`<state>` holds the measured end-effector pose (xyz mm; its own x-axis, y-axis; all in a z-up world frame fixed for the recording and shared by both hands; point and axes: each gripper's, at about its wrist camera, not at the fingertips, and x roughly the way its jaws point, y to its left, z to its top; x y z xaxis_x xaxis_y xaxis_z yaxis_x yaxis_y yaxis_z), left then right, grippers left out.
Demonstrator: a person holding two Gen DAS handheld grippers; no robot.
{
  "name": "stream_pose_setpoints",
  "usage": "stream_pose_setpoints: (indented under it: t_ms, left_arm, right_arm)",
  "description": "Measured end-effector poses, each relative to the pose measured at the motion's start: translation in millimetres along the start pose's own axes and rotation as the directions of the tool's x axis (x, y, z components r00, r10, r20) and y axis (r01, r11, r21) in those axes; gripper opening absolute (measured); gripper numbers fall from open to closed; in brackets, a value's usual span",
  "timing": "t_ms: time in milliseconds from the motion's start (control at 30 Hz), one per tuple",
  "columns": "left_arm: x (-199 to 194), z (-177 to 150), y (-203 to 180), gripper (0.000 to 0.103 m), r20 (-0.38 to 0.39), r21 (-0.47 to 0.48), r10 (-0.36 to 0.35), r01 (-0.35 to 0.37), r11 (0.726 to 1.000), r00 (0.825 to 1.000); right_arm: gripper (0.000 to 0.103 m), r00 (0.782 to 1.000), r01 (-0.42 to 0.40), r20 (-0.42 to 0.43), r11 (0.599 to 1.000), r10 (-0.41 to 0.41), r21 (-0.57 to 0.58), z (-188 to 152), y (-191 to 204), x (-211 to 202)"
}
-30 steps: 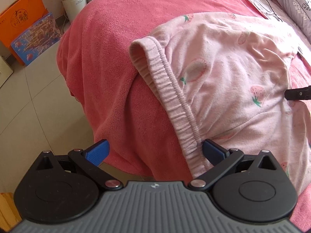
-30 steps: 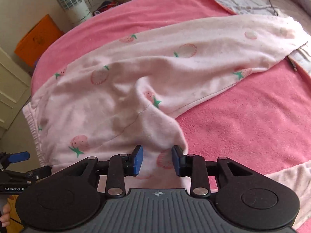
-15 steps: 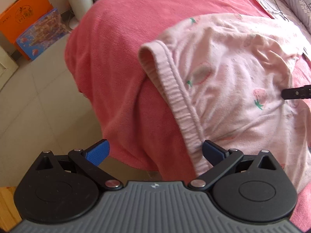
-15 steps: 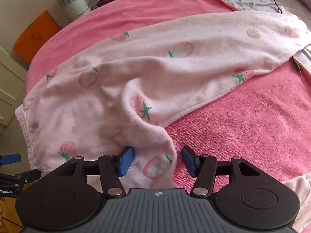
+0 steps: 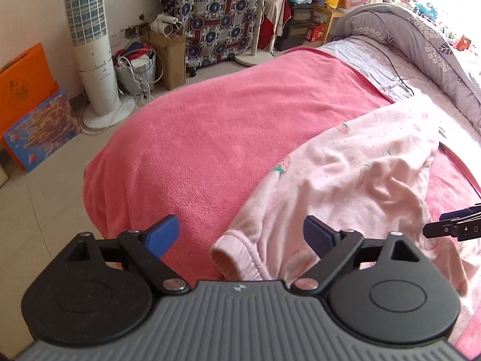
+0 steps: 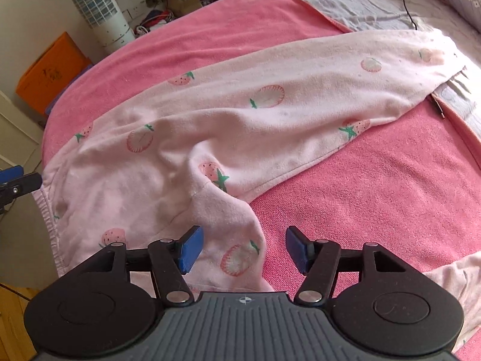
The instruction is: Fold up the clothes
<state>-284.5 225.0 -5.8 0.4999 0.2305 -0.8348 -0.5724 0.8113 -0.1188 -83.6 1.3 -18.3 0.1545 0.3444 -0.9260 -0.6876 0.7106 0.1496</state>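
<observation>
My left gripper [image 5: 240, 234] stands wide open and holds nothing. Between its blue fingers [image 5: 162, 234] I see the corner of the waistband [image 5: 237, 255] of the pink trousers [image 5: 345, 180], which lies under the gripper; whether a finger touches the cloth I cannot tell. My right gripper [image 6: 243, 249] is also open, a little less wide, and it holds nothing. A raised fold of the trousers [image 6: 228, 138] runs down between its fingers [image 6: 191, 248], closer to the left one.

The trousers are pale pink with a strawberry print. They lie spread on the pink blanket [image 6: 375, 198] that covers the bed [image 5: 445, 48]. The waistband is at the near left edge of the bed, and in the right wrist view one leg [image 6: 330, 90] stretches far toward the right, where its end reaches the grey sheet [image 6: 360, 0]. In that view the tip of the left gripper [image 6: 18, 180] shows at the left border, just beside the waistband [image 6: 48, 219].

Beyond the bed, on the floor [image 5: 39, 210], stand a white tower fan [image 5: 93, 60], an orange box [image 5: 21, 81] and a cardboard box [image 5: 171, 57]. A grey patterned quilt [image 5: 436, 54] lies along the far right edge of the bed.
</observation>
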Motion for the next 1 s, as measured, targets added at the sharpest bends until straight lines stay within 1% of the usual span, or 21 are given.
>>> stream_pose_setpoints:
  t_ms: [33, 67, 100, 167, 233, 267, 300, 333, 400, 500, 600, 733, 800, 900, 967, 1000]
  left_arm:
    - [7.4, -0.1, 1.1, 0.068, -0.023, -0.017, 0.008, -0.009, 1.000, 1.000]
    - [13.0, -1.2, 4.5, 0.058, -0.042, -0.041, 0.012, -0.013, 0.999, 0.999]
    - [18.0, -2.7, 8.7, 0.057, -0.058, -0.068, 0.009, -0.013, 0.998, 0.998]
    - [19.0, -4.0, 13.1, 0.055, -0.056, -0.096, 0.001, -0.007, 0.995, 0.998]
    - [15.8, -6.1, 10.6, 0.050, -0.043, -0.076, 0.002, -0.005, 0.997, 0.999]
    - [13.1, -6.8, 8.8, 0.043, -0.034, -0.063, -0.004, 0.002, 0.998, 0.999]
    - [10.5, -7.5, 7.1, 0.033, -0.025, -0.049, -0.011, 0.009, 0.999, 1.000]
    - [7.7, -7.3, 5.9, 0.029, -0.018, -0.042, -0.018, 0.018, 0.999, 1.000]
    - [1.8, -5.0, 5.8, 0.018, -0.008, -0.035, -0.035, 0.034, 0.999, 0.999]
    - [-7.2, -1.2, 2.8, 0.018, 0.010, -0.039, -0.049, 0.049, 0.998, 0.999]
    - [-13.7, 0.5, 4.1, 0.018, 0.016, -0.048, -0.054, 0.055, 0.997, 0.998]
    - [-1.5, 0.2, 7.0, 0.021, -0.020, -0.060, -0.026, 0.025, 0.998, 0.999]
    - [5.7, 0.9, 7.2, 0.022, -0.037, -0.069, -0.010, 0.008, 0.998, 0.999]
    - [13.3, 1.5, 7.3, 0.027, -0.053, -0.076, 0.010, -0.014, 0.997, 0.999]
    - [16.1, 0.3, 7.0, 0.030, -0.057, -0.072, 0.022, -0.026, 0.997, 0.998]
    - [17.3, 0.0, 5.8, 0.031, -0.058, -0.069, 0.028, -0.032, 0.997, 0.998]
  right_arm:
    - [0.062, 1.000, 0.001, 0.001, 1.000, -0.001, 0.003, 0.0, -0.2, -0.1]
    - [0.062, 1.000, 0.002, 0.001, 1.000, -0.002, 0.007, 0.0, -0.7, -0.3]
    - [0.063, 1.000, 0.003, 0.002, 1.000, -0.004, 0.012, 0.1, -1.1, -0.5]
    - [0.063, 1.000, 0.008, 0.004, 1.000, -0.008, 0.017, 0.4, -1.9, -1.2]
    - [0.064, 1.000, 0.014, 0.007, 1.000, -0.014, 0.019, 0.9, -2.6, -1.9]
    - [0.064, 1.000, 0.016, 0.007, 1.000, -0.016, 0.021, 1.0, -3.0, -2.1]
    - [0.064, 1.000, 0.018, 0.008, 1.000, -0.018, 0.024, 1.3, -3.5, -2.0]
    - [0.064, 1.000, 0.020, 0.008, 0.999, -0.020, 0.027, 1.7, -3.8, -1.7]
    - [0.065, 1.000, 0.023, 0.009, 0.999, -0.023, 0.033, 2.9, -3.7, -1.3]
    - [0.065, 0.999, 0.019, 0.026, 0.999, -0.020, 0.039, 8.9, -3.5, -3.5]
    - [0.068, 0.997, 0.021, 0.077, 0.999, -0.025, 0.049, 30.6, -10.2, -9.0]
    - [0.068, 0.981, 0.069, 0.170, 0.984, -0.097, 0.162, 78.4, -49.3, -15.2]
    - [0.069, 0.963, 0.119, 0.207, 0.964, -0.170, 0.237, 103.8, -79.8, -18.0]
    - [0.069, 0.923, 0.210, 0.242, 0.918, -0.300, 0.336, 143.4, -127.3, -17.4]
    - [0.069, 0.893, 0.264, 0.259, 0.895, -0.368, 0.360, 166.5, -155.3, -12.3]
    - [0.069, 0.882, 0.285, 0.265, 0.889, -0.390, 0.359, 176.9, -168.0, -8.1]
